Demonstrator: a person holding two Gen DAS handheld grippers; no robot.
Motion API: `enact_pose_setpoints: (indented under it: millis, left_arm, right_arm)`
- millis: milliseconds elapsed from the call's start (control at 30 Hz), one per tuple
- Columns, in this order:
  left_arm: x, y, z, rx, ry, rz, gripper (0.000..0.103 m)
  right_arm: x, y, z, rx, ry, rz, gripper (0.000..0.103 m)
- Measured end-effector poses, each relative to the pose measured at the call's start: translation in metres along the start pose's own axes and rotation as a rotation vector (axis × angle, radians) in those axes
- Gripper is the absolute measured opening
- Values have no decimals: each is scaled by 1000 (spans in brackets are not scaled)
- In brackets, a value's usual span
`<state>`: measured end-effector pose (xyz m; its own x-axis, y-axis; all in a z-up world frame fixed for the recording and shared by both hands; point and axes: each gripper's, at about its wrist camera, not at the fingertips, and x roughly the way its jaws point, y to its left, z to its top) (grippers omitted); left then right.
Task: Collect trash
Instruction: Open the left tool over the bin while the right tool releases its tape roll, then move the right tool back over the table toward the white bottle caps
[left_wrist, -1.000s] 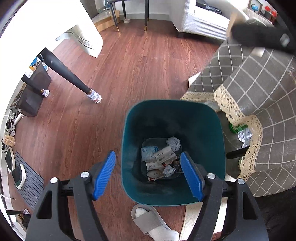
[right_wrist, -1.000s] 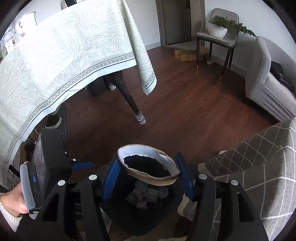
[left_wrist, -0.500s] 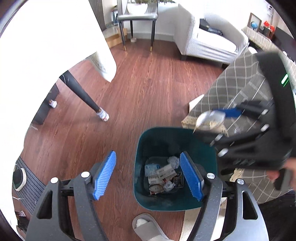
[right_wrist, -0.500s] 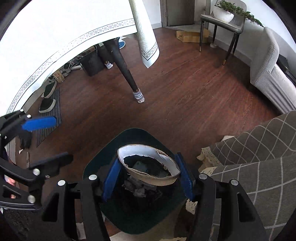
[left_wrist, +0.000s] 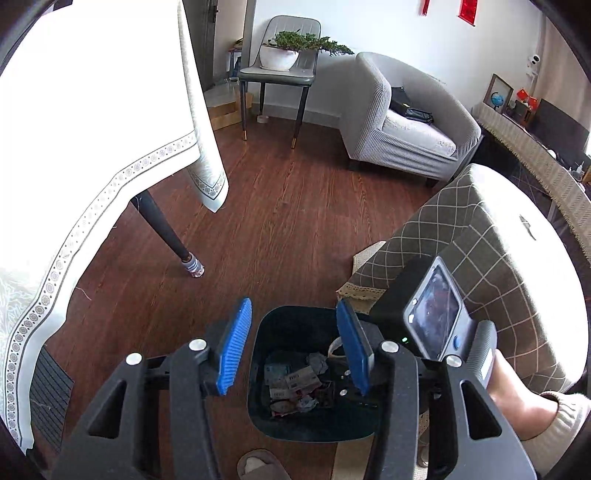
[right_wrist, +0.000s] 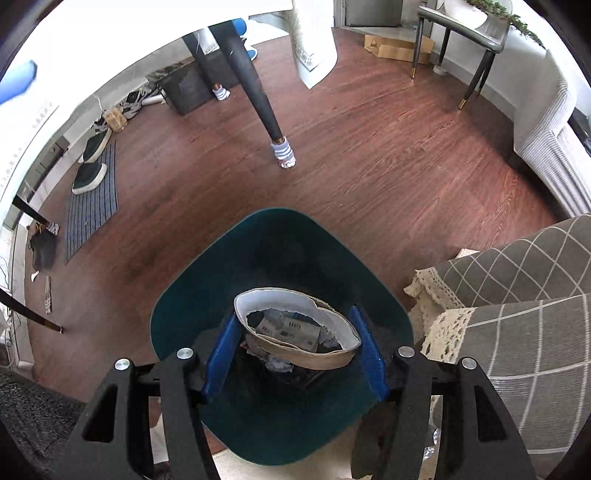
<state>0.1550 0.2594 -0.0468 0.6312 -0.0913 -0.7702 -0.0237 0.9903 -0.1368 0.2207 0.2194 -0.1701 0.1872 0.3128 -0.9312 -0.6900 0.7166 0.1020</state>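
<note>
A dark teal trash bin (right_wrist: 192, 302) stands on the wood floor, with crumpled paper and wrappers (left_wrist: 295, 380) in its bottom. My right gripper (right_wrist: 295, 350) is shut on a torn paper bowl (right_wrist: 299, 332), brown outside and white inside, and holds it just inside the bin's mouth. In the left wrist view the bin (left_wrist: 266, 406) is below my left gripper (left_wrist: 295, 350), which is open and empty above the bin. The right gripper's body (left_wrist: 436, 314) reaches into the bin from the right there.
A table with a pale cloth (left_wrist: 92, 129) and a dark leg (left_wrist: 166, 236) stands to the left. A checked, lace-edged cover (left_wrist: 480, 229) drapes furniture on the right. A slipper (left_wrist: 258, 465) lies by the bin. A grey armchair (left_wrist: 402, 122) and a chair with a plant (left_wrist: 280, 70) stand beyond.
My right gripper has lowered the paper bowl from above the bin into its mouth. My left gripper has risen and pulled back, staying open.
</note>
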Motion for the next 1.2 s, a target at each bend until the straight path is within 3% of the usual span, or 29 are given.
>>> enact_pose_setpoints:
  millis: [100, 400, 633, 833, 967, 1200]
  left_arm:
    - [-9, -5, 7, -4, -28, -15, 50]
    - [-39, -31, 26, 9, -115, -50, 50]
    - [-65, -46, 38, 44, -188, -17, 50]
    - [-78, -55, 45, 41, -222, -14, 50]
    - [-81, -67, 49, 54, -237, -24, 53]
    - [-79, -104, 57, 87, -257, -61, 58]
  right_arm:
    - [4, 2, -3, -1, 18, -1, 72]
    - [-16, 7, -11, -34, -25, -2, 73]
    - [-58, 4, -19, -39, -99, 17, 72]
    - [-114, -1, -21, -43, -206, 37, 62]
    - [-151, -11, -26, -39, -284, 14, 62]
    - [-189, -53, -41, 27, -336, -54, 62]
